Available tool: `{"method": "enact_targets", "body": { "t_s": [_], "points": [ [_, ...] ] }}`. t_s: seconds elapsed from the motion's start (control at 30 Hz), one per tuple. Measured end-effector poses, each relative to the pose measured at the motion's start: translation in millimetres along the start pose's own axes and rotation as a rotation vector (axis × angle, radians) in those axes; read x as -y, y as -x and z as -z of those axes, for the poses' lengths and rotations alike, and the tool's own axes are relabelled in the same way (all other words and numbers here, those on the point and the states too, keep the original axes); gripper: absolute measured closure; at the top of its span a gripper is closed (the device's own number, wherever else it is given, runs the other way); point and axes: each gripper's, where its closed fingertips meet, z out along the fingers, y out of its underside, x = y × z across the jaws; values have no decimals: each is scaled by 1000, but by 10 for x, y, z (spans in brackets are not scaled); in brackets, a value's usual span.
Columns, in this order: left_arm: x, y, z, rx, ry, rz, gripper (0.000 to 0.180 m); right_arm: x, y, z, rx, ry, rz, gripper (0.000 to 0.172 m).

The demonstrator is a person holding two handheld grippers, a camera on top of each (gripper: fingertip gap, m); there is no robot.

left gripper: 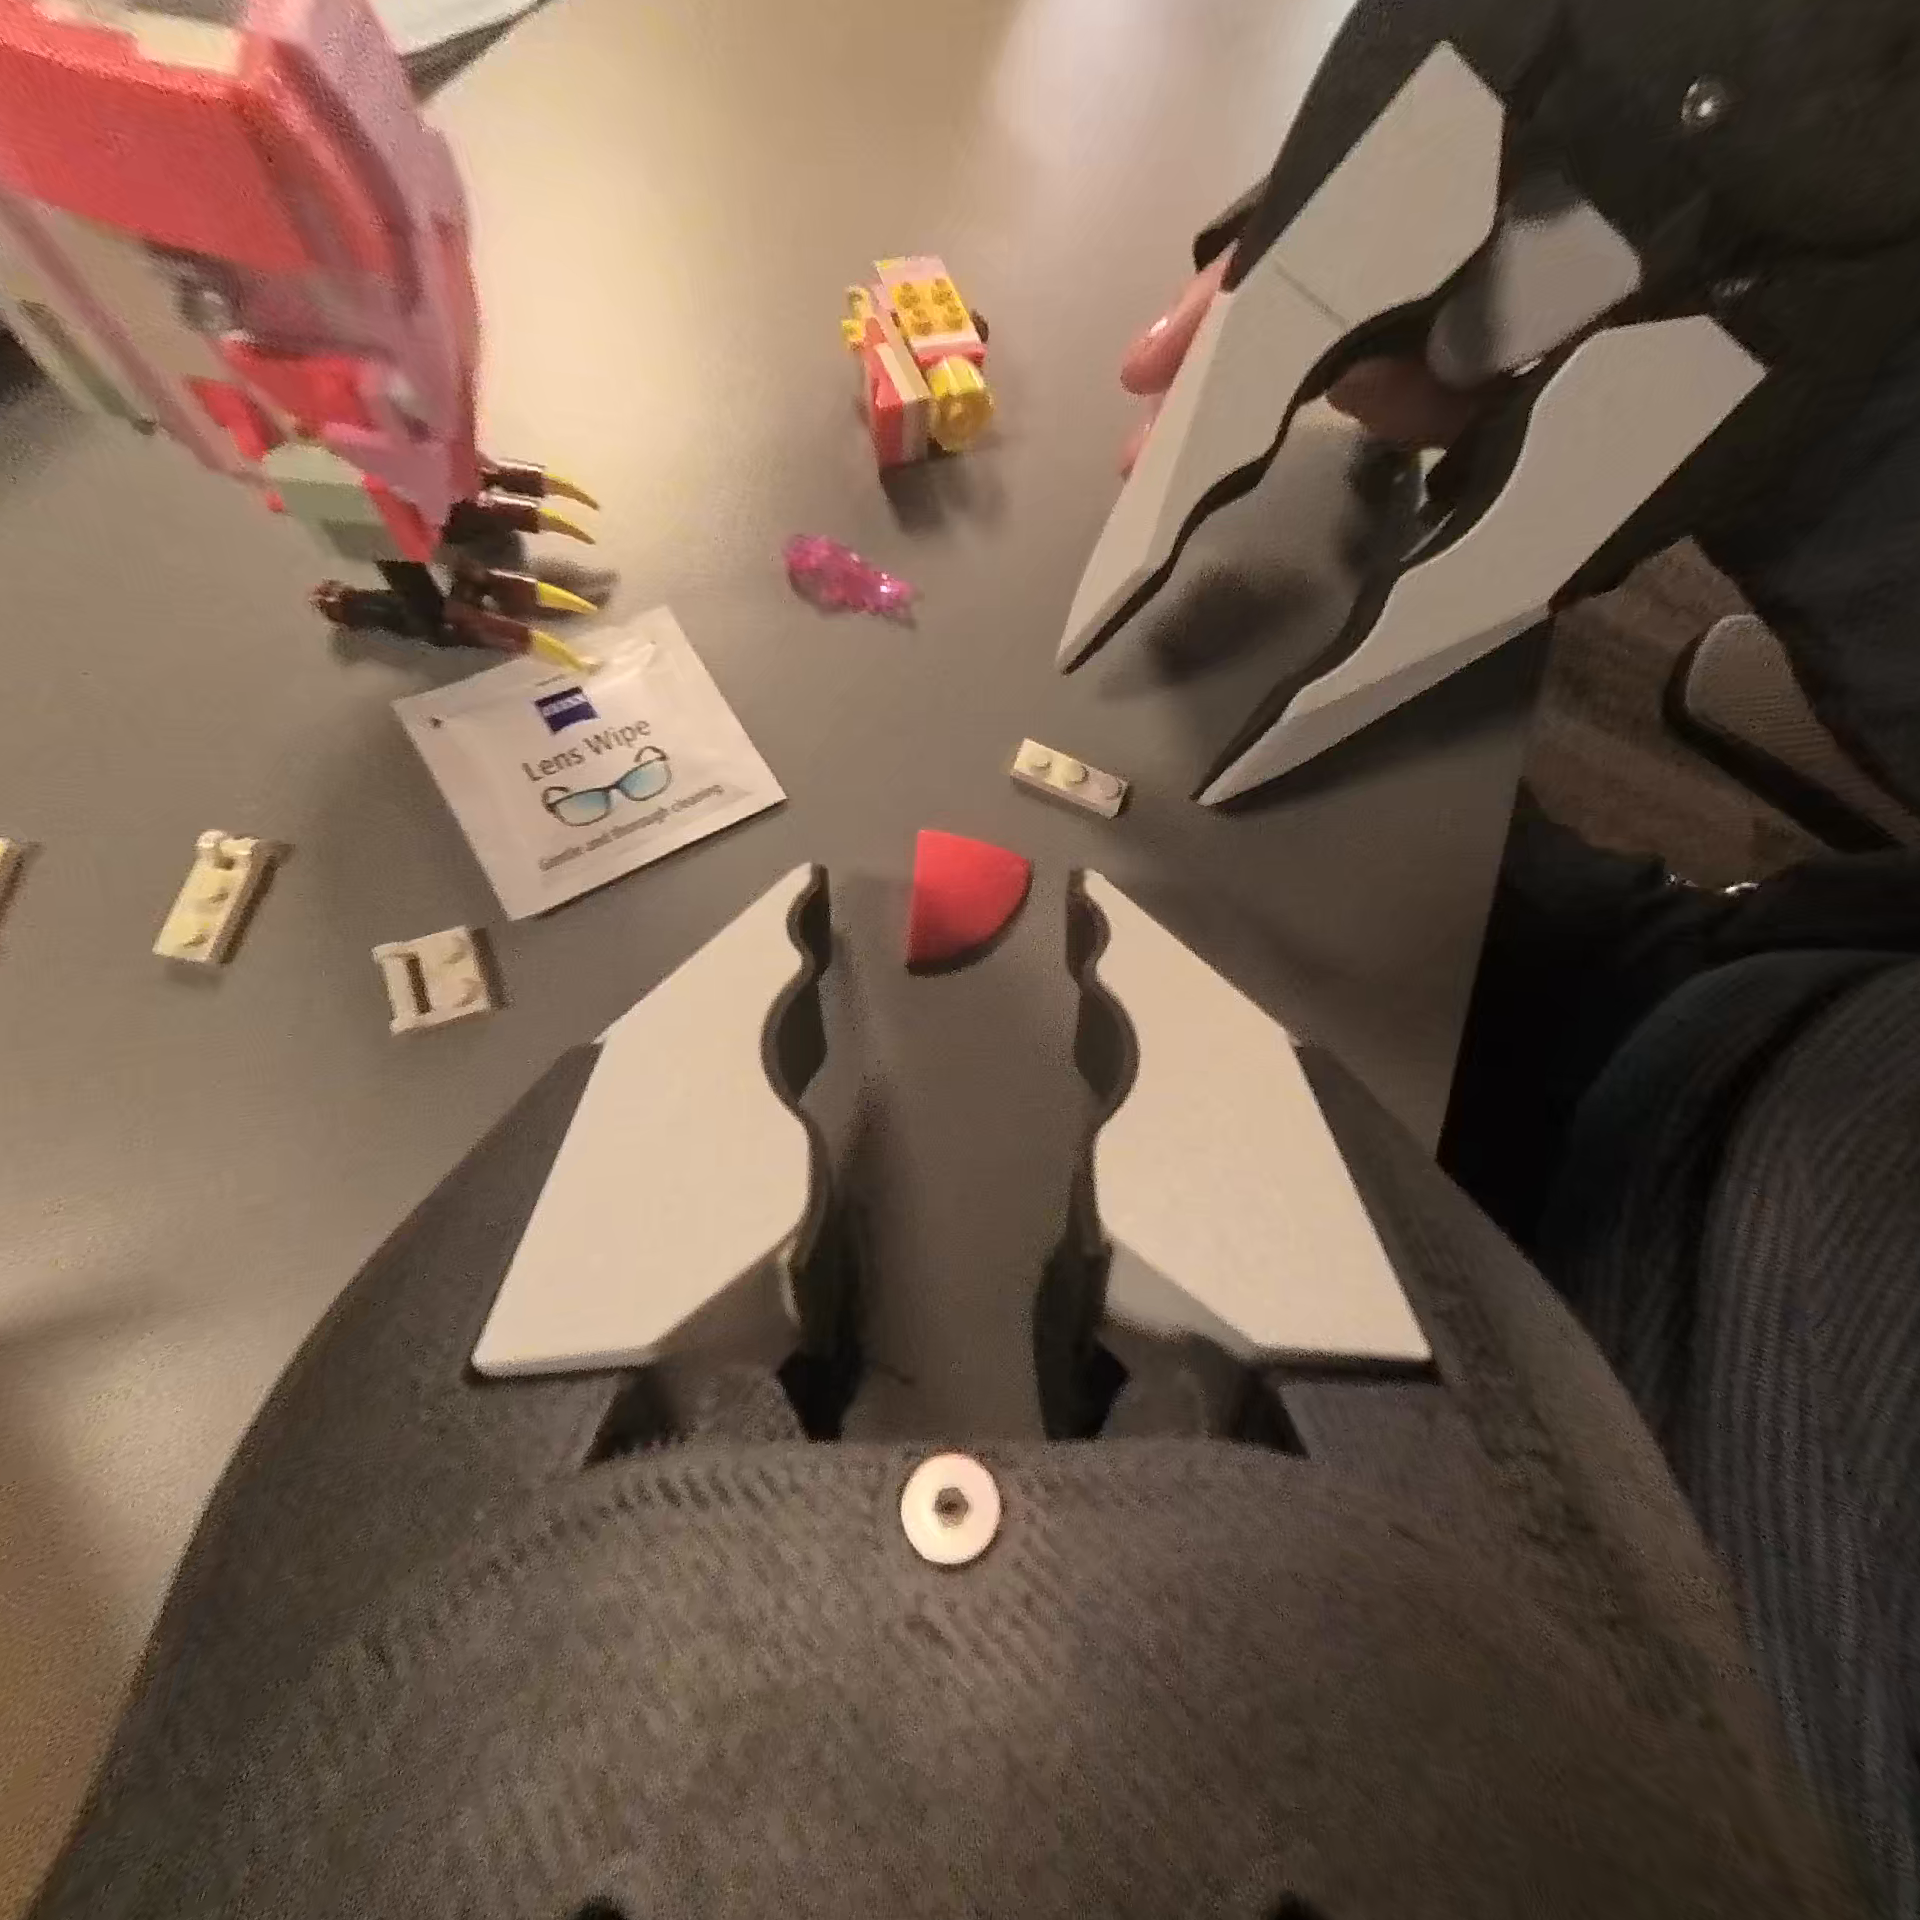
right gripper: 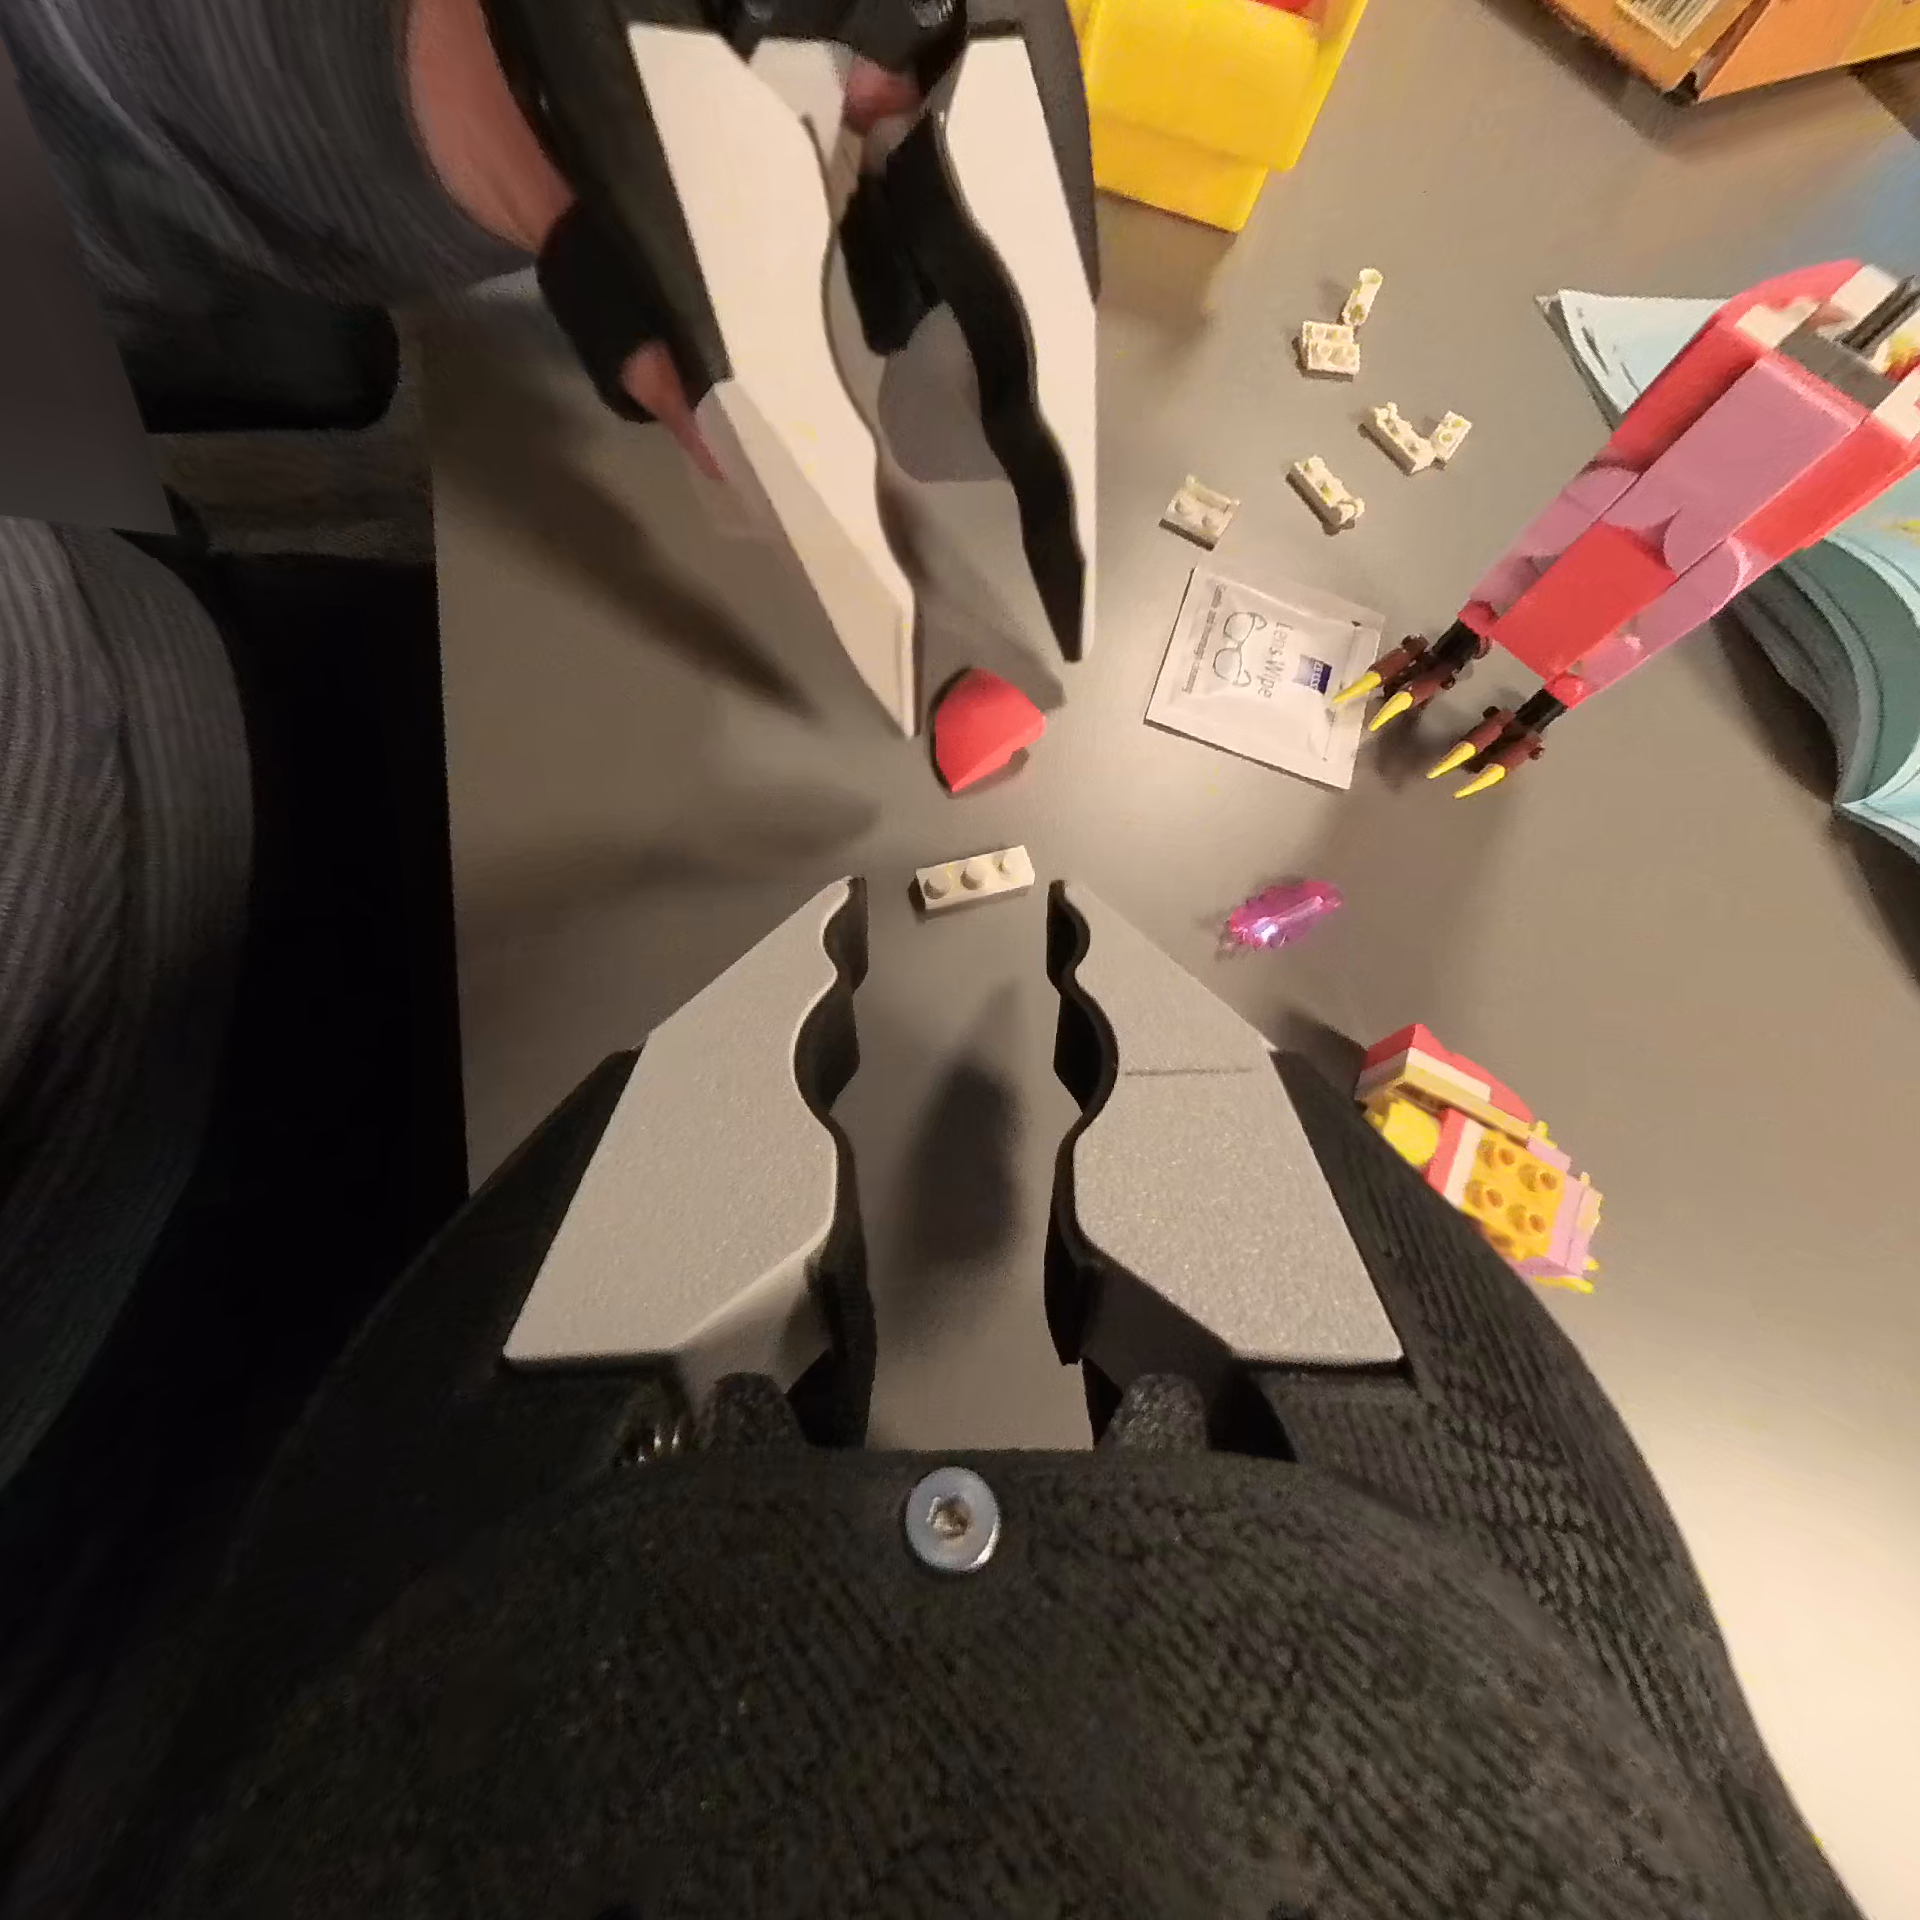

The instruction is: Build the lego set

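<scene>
My left gripper [left gripper: 948, 883] is open over the grey table [left gripper: 675, 312]. A red curved wedge piece [left gripper: 961, 902] lies on the table between its fingertips, with a gap on each side. The same piece [right gripper: 982, 727] shows in the right wrist view under the left gripper [right gripper: 992, 686]. My right gripper [right gripper: 956, 888] is open, and a small white three-stud plate [right gripper: 974, 878] lies on the table just beyond its fingertips, untouched. That plate [left gripper: 1070, 779] shows in the left wrist view beside the right gripper [left gripper: 1132, 732], which hovers open above the table.
A red and pink brick model with yellow claws [left gripper: 312, 312] stands at the left, next to a white wipe sachet [left gripper: 587, 758]. A small yellow-pink brick build [left gripper: 925, 364], a pink crystal piece [left gripper: 847, 577], white small parts [left gripper: 218, 899], a yellow box [right gripper: 1195, 94] and booklets [right gripper: 1849, 644] lie around. The table edge [right gripper: 447, 831] faces a person's lap. The grippers' ends are close to 5 cm from one another. The white wipe sachet [left gripper: 587, 758] is about 5 cm from my left fingertips. Seen from the right wrist view [right gripper: 1264, 640] as well.
</scene>
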Motion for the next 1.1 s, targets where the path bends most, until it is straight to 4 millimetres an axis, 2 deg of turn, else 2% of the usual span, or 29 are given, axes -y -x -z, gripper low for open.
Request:
{"method": "enact_targets", "body": {
  "t_s": [0.17, 0.4, 0.5, 0.63, 0.8, 0.93, 1.1],
  "points": [
    [-21, -44, -78, -10, 34, -37, 137, 1, -11, 4, -9, -14, -3, 138],
    [-79, -82, -40, -83, 120, -123, 150, -7, -33, -20, 38, -8, 5, 134],
    [-101, -91, -37, -118, 154, -188, 163, -27, -41, -56, 60, 12, 20, 134],
    [-116, -149, -29, -219, 173, -265, 165, -54, -35, -106, 95, 43, 41, 135],
    [29, -249, -9, -375, 100, -311, 180, -54, -10, -119, 147, 47, 38, 138],
    [50, -217, -73, -395, 155, -340, 179, -56, -6, -124, 170, 50, 27, 138],
    [32, -338, -33, -434, 151, -359, 155, -60, -12, -112, 156, 48, 33, 138]
  ]
}}
